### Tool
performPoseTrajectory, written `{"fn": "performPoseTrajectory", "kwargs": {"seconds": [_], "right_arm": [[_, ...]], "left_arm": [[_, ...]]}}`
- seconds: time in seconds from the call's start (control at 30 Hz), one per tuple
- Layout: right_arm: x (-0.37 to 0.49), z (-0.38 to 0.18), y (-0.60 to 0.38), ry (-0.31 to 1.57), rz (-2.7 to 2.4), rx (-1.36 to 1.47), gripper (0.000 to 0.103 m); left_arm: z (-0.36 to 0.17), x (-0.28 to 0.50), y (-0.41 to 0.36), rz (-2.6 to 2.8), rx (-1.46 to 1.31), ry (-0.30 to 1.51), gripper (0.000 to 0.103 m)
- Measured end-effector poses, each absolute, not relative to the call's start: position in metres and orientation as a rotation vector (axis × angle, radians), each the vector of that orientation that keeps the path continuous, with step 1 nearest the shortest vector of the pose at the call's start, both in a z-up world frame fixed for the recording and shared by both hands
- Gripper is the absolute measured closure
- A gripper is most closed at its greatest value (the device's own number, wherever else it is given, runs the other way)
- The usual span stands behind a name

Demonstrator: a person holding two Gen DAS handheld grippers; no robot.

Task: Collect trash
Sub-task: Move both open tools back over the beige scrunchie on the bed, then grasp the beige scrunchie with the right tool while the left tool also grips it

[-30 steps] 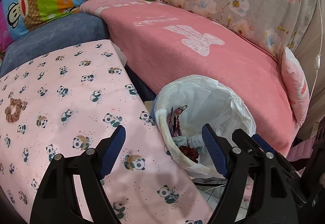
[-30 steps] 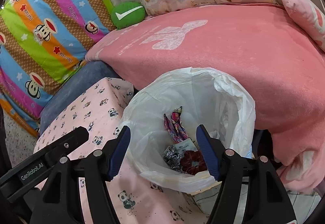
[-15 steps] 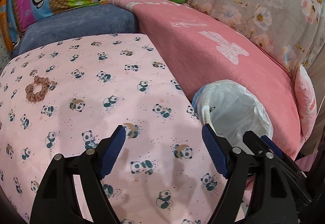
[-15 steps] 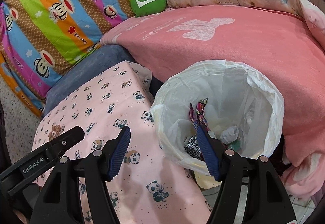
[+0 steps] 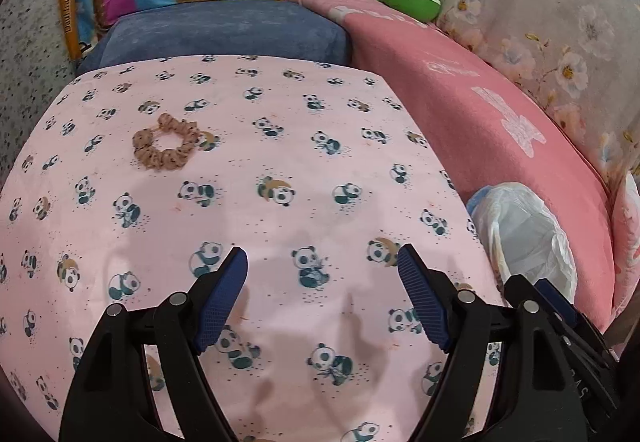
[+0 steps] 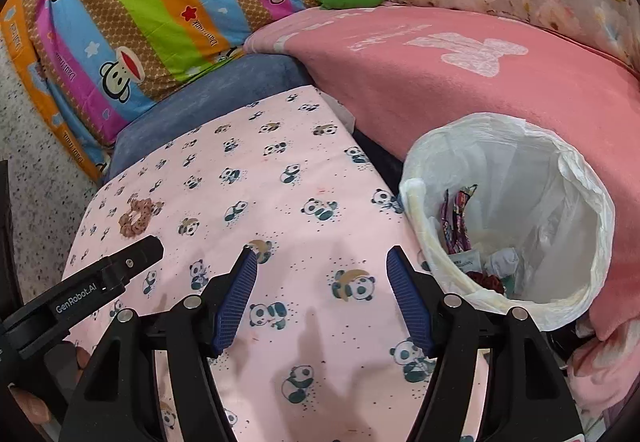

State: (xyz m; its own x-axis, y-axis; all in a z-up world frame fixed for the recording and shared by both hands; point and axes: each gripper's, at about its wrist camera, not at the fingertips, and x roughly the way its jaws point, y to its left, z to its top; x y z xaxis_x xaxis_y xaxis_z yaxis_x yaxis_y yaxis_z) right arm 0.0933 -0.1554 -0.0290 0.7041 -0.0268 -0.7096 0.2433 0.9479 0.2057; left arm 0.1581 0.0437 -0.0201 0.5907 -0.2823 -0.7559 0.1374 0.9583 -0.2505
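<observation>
A: Where did the left wrist view look from?
B: Close above the panda-print table (image 5: 320, 169), angled down along its fingers (image 5: 224, 298), sofa beyond.
A: And the right?
B: Same downward slant, further right, nearer the lined bin (image 6: 576, 177). Both shared the table, the bin and the brown scrunchie (image 5: 166, 147).

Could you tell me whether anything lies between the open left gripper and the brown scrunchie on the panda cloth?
Nothing visible does. The left gripper is open and empty, and only bare panda cloth lies between it and the brown scrunchie. The lined trash bin stands off the cloth's other edge, with nothing on the cloth between.
</observation>
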Motion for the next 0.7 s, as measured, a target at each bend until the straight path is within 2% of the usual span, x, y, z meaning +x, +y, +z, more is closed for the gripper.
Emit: {"fn": "performPoseTrajectory", "kwargs": {"seconds": [0.7], "right_arm": [[0.155, -0.046, -0.03, 0.859, 0.038, 0.168, 0.038]], "left_arm": [[-0.035, 0.186, 0.181, 0.02, -0.199, 0.885, 0.029]]}}
